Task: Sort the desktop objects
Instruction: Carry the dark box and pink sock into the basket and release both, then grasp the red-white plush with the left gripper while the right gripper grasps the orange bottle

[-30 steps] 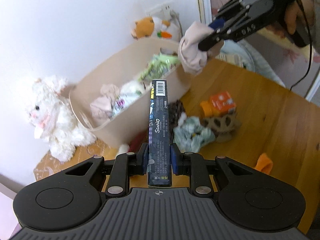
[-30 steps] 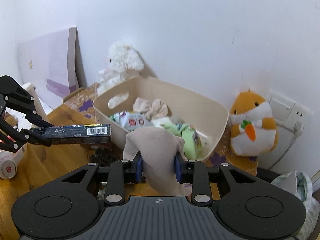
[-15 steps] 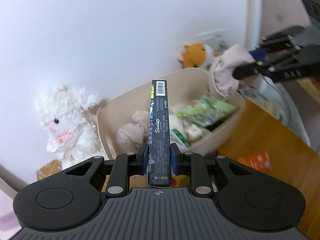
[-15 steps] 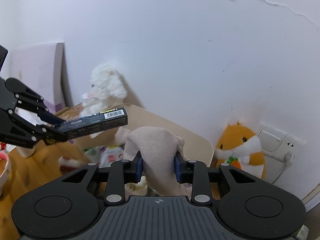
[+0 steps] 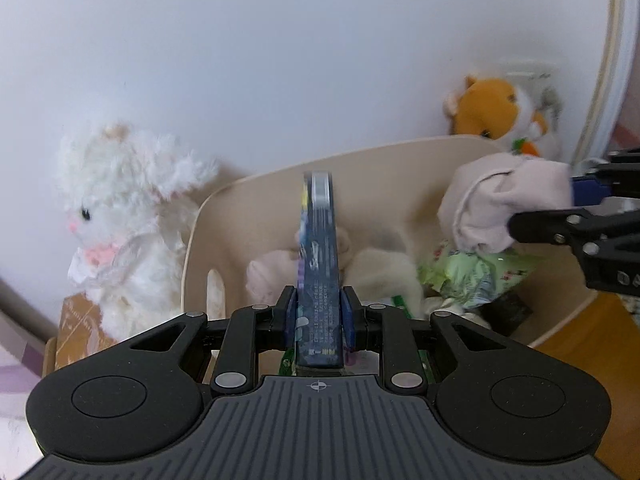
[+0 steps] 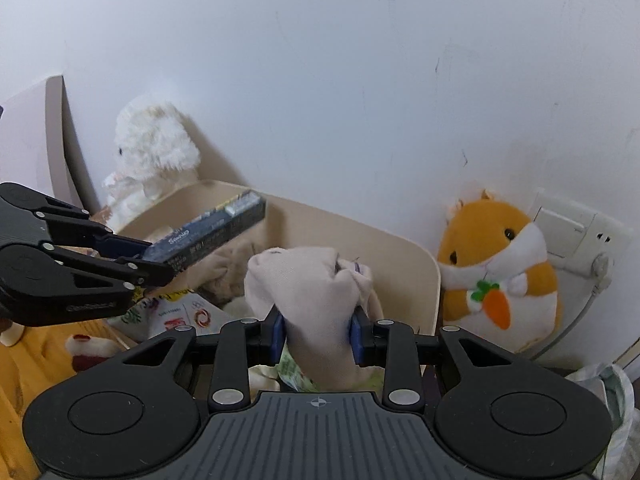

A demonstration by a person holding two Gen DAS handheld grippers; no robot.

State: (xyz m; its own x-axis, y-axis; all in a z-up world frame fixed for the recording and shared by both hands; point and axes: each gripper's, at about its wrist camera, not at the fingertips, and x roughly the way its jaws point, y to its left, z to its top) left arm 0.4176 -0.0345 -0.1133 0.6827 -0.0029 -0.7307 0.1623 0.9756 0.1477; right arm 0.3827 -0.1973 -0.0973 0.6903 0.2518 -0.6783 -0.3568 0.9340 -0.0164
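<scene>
My left gripper [image 5: 319, 316] is shut on a long dark blue box [image 5: 319, 256] and holds it over the beige storage bin [image 5: 256, 184]. The box also shows in the right wrist view [image 6: 208, 236]. My right gripper [image 6: 318, 334] is shut on a pale pink cloth [image 6: 312, 292] above the bin's right part [image 6: 424, 268]; the cloth also shows in the left wrist view [image 5: 504, 208]. The bin holds pink and cream cloths [image 5: 380, 272] and green snack packets [image 5: 468, 280].
A white plush bunny [image 5: 124, 216] sits left of the bin against the wall. An orange hamster plush [image 6: 500, 268] sits right of it, by a wall socket [image 6: 576, 232]. A small red and white item [image 6: 92, 350] lies on the wooden desk [image 6: 36, 344].
Both grippers have moved forward and closer over the bin with their loads. The bin now fills the lower view, and the desk items in front of it have dropped out of sight.
</scene>
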